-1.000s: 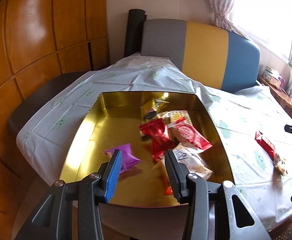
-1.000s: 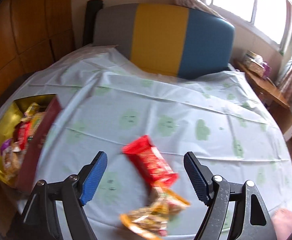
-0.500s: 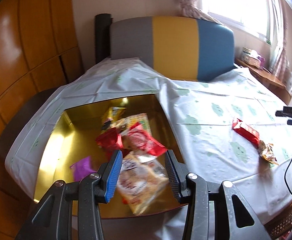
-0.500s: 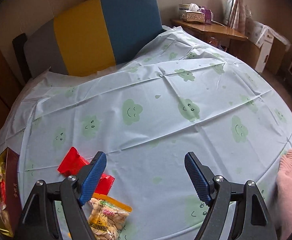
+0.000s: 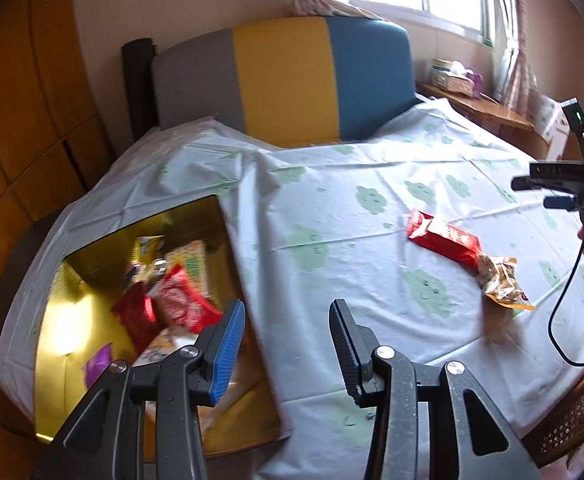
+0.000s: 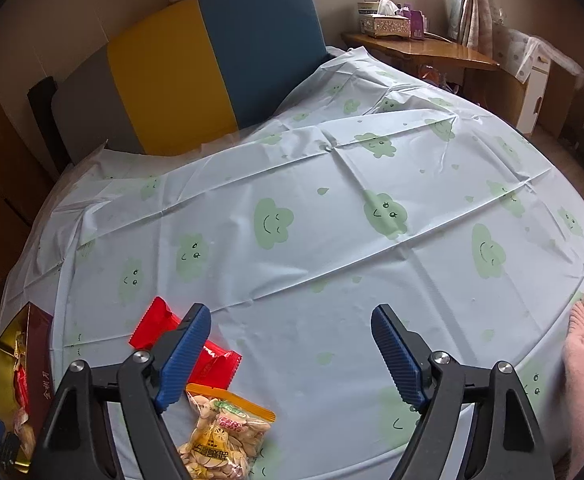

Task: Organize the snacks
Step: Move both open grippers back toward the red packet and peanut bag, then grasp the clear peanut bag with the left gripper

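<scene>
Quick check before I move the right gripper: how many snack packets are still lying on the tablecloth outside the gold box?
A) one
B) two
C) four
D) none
B: the red packet and the yellow seed bag lie touching on the tablecloth, outside the gold box; the other packets are inside it.
</scene>
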